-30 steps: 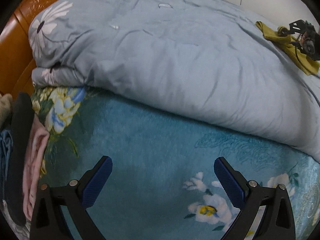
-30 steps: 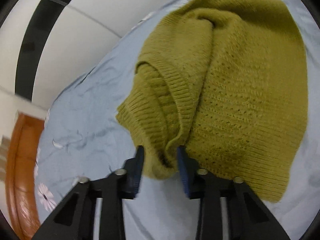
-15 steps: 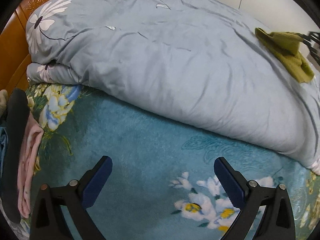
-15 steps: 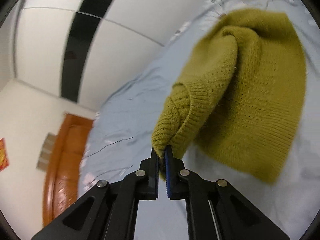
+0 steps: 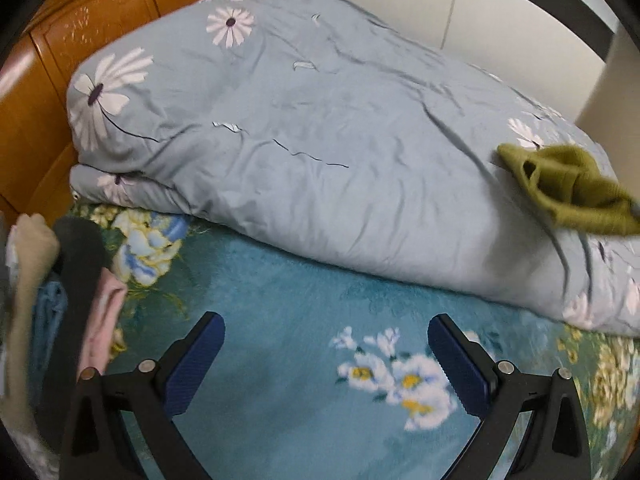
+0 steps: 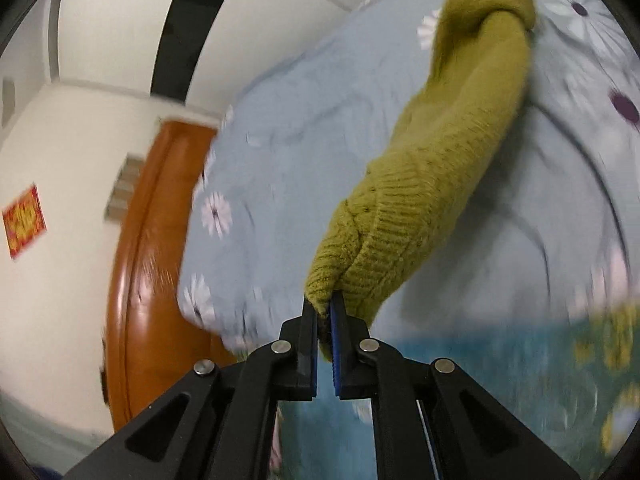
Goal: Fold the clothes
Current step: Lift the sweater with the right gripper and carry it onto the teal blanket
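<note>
While the left gripper hangs spread and empty over the teal floral blanket, the right gripper pinches the olive knit sweater by its ribbed edge, stretched above the grey-blue duvet, seemingly to bring it where it can be folded.

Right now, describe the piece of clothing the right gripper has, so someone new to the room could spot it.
Find the bed, with a grey-blue daisy duvet heaped over a teal floral blanket. The sweater trails across that duvet, its ribbed edge pinched in the right gripper. It is the only olive-green knit; the folded clothes at the bed's edge are pink, black and beige.
</note>
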`<action>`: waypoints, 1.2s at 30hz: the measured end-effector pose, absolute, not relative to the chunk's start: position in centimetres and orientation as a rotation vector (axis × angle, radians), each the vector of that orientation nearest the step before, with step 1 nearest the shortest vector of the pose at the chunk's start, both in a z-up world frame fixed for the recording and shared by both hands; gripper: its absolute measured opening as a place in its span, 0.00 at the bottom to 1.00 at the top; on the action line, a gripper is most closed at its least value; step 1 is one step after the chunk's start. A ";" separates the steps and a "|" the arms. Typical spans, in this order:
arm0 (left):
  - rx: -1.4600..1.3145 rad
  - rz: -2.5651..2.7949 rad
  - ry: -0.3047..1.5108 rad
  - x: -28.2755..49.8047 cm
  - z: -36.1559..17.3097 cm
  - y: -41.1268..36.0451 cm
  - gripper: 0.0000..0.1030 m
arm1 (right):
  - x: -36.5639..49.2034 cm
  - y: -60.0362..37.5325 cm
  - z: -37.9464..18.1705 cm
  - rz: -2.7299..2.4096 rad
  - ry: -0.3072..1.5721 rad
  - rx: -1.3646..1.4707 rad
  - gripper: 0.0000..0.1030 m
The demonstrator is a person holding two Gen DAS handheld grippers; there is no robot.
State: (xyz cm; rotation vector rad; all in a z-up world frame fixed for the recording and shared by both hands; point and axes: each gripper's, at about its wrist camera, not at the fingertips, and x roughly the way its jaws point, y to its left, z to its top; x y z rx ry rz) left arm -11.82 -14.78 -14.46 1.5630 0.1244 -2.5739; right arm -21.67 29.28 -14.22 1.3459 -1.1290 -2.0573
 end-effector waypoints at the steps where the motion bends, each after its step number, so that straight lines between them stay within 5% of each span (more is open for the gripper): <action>1: 1.569 -2.576 0.113 -10.8 -13.8 -15.0 1.00 | -19.5 28.4 -14.2 -2.033 -1.120 1.371 0.05; 8: 1.629 -2.575 0.114 -4.0 -11.4 -16.2 1.00 | -5.7 23.6 -16.1 -1.960 -1.171 1.520 0.03; 15: 1.744 -2.559 0.161 -0.5 -12.4 -15.0 1.00 | -1.0 21.4 -20.5 -1.998 -1.340 1.600 0.03; 22: 1.879 -2.577 0.146 -0.3 -13.9 -11.2 1.00 | -0.3 18.9 -19.7 -2.006 -1.084 1.700 0.03; 30: 1.967 -2.552 0.154 -2.4 -16.2 -9.6 1.00 | -0.8 24.3 -22.5 -2.120 -1.087 1.911 0.06; 36: 2.054 -2.483 0.224 -4.7 -19.2 -9.1 1.00 | -1.6 25.1 -22.1 -2.180 -0.908 1.980 0.06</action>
